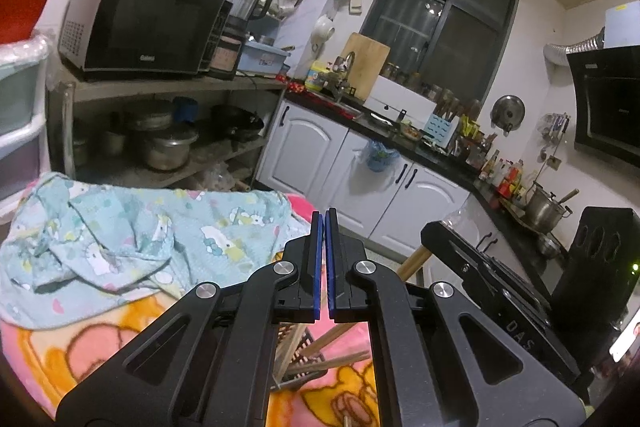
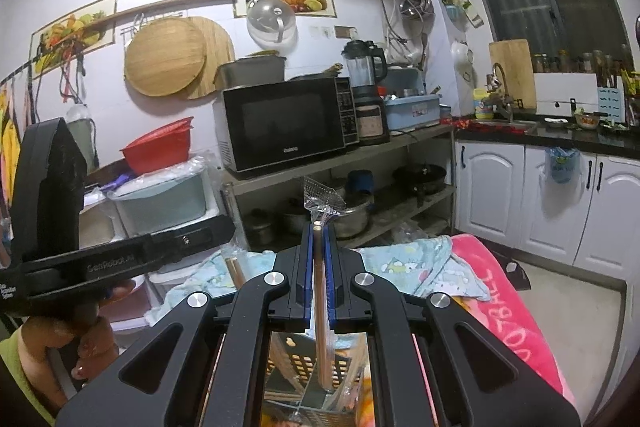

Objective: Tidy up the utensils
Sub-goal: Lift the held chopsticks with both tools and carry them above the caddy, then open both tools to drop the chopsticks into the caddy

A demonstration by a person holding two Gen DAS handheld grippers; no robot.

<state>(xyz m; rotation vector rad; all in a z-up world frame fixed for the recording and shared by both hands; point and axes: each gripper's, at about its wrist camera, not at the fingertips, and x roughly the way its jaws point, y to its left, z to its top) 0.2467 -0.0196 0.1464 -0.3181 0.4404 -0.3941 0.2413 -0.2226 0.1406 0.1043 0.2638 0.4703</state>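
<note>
Left gripper (image 1: 325,223) closed on nothing, wrapped chopsticks (image 2: 320,287) clamped in right gripper (image 2: 318,227), both held above the pink blanket (image 2: 508,303).

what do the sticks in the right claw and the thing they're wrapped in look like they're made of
The chopsticks held in the right claw look like bamboo or light wood: pale tan, matte, with plain cut ends. Their sleeve appears to be thin clear plastic film: transparent, glossy and crinkled above the tips, with a printed grid pattern.
</note>
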